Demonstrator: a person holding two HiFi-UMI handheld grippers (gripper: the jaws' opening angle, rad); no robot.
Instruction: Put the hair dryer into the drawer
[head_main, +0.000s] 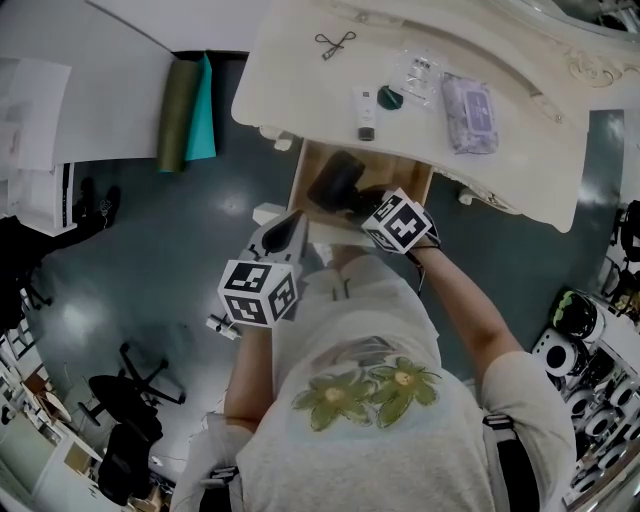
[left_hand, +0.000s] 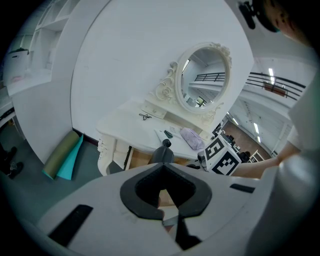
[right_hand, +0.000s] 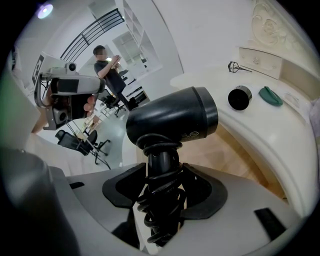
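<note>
The black hair dryer (right_hand: 172, 120), cord wound round its handle, is clamped in the right gripper's (right_hand: 160, 197) jaws over the open wooden drawer (head_main: 405, 170) beneath the cream counter (head_main: 290, 70). Setting down and release are judged outstanding. The left gripper's (left_hand: 169, 216) jaws are closed on nothing.

Black hair dryer (right_hand: 172, 117), cord-wrapped handle; over open drawer (head_main: 405, 172).

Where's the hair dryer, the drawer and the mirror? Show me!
hair dryer (right_hand: 172, 117): right gripper view, on its black barrel.
drawer (head_main: 403, 168): head view, on its bare wooden bottom.
mirror (left_hand: 202, 82): left gripper view, on the middle of the glass.
</note>
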